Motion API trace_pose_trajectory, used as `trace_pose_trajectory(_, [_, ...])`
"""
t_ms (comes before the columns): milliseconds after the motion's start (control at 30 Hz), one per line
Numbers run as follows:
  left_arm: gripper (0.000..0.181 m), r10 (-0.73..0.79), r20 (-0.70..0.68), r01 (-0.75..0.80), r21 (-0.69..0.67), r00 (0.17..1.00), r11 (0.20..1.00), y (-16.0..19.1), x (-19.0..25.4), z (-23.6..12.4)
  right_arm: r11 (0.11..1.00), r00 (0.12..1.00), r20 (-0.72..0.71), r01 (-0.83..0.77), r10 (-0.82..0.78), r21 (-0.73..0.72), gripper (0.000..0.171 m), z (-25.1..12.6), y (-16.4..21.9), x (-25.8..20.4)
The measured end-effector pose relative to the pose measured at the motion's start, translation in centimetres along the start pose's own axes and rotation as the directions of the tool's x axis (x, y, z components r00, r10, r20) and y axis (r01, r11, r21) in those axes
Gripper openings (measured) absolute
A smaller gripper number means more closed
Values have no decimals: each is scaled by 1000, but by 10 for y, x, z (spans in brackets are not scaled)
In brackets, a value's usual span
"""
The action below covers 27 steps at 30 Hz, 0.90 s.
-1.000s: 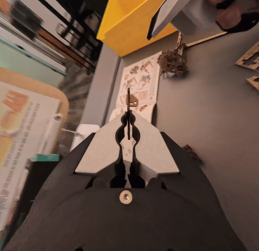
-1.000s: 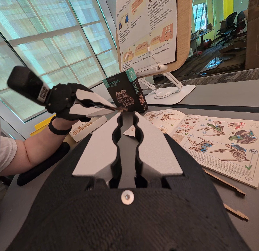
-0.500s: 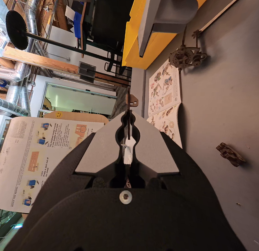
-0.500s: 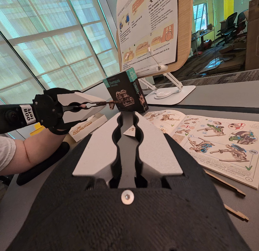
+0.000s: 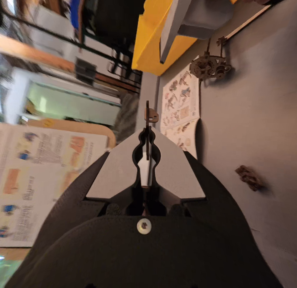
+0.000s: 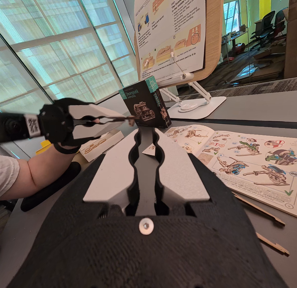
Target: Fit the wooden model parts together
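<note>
My left gripper [image 5: 147, 130] is shut on a thin flat wooden part [image 5: 147, 113], held edge-on, with a small slotted tab [image 5: 151, 116] sticking out sideways. In the right wrist view, the left gripper [image 6: 123, 119] holds this part [image 6: 131, 119] in the air just left of my right gripper [image 6: 146, 130], which is open and empty above the table. A partly built wooden gear model [image 5: 209, 68] stands on the grey table [image 5: 249, 119] by the open instruction booklet [image 5: 180, 106]. A small dark wooden piece [image 5: 249, 178] lies alone on the table.
A yellow bin [image 5: 149, 39] sits at the table's far end. A black kit box [image 6: 144, 106] stands in front of a stand holding an instruction sheet [image 6: 173, 31]. The booklet [image 6: 241, 159] lies to the right, with wooden strips [image 6: 257, 211] beside it. A white tray of ring parts [image 6: 102, 143] lies left. My hands' fingertips stand some 8 cm from each other. The small dark wooden piece [image 5: 249, 178] sits 12 cm or so from the ends of my left fingers.
My left gripper has rolled onto its side while keeping hold of the wooden part, and is still moving. The right gripper has stayed open and still.
</note>
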State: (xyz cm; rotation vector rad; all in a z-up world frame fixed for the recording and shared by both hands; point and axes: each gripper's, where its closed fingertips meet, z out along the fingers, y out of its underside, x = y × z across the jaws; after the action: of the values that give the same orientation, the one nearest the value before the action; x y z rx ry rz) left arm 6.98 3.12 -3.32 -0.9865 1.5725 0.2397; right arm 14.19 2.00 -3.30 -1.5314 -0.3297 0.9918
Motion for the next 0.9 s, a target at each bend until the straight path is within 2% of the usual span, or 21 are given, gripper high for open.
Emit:
trace_pose_trajectory(67, [0,-196,-111,189,-68,974,980,12,8,7,1000,1000,-1,3,-3,-5,12,0,1,0])
trace_pose_trajectory(100, [0,-316,-185,299,-114,930,947,17,16,9,1000,1000,-2,6,-6,-9,12,1,1,0])
trace_pose_trajectory(167, [0,-537,-298,492,-218,789,843,25,28,9,1000,1000,-4,13,-13,-11,12,1,1,0])
trace_pose_trajectory(233, [0,-700,-369,635,-299,612,713,27,36,7,1000,1000,-4,18,-18,-10,12,1,1,-1])
trace_pose_trajectory(300, [0,-790,-415,723,-348,452,597,23,40,3,1000,1000,-9,26,-26,-8,11,0,0,0])
trace_pose_trajectory(333, [0,-808,-414,750,-344,418,565,22,37,3,1000,999,-14,31,-31,-4,11,-1,-1,1])
trace_pose_trajectory(400, [0,-805,-356,741,-332,474,583,34,35,4,999,999,-35,37,-37,14,11,-5,-7,6])
trace_pose_trajectory(467, [0,-781,-332,683,-381,528,624,50,47,1,999,999,-50,22,-20,49,12,-10,-14,12])
trace_pose_trajectory(600, [0,-793,-364,675,-419,488,608,62,73,-16,995,998,-51,-33,38,99,11,-16,-22,18])
trace_pose_trajectory(767, [0,-802,-389,684,-426,453,592,74,91,-31,997,999,-41,-28,31,75,12,-12,-17,14])
trace_pose_trajectory(900, [0,-775,-362,631,-450,518,632,91,102,-30,997,999,-41,-19,22,75,11,-11,-18,12])
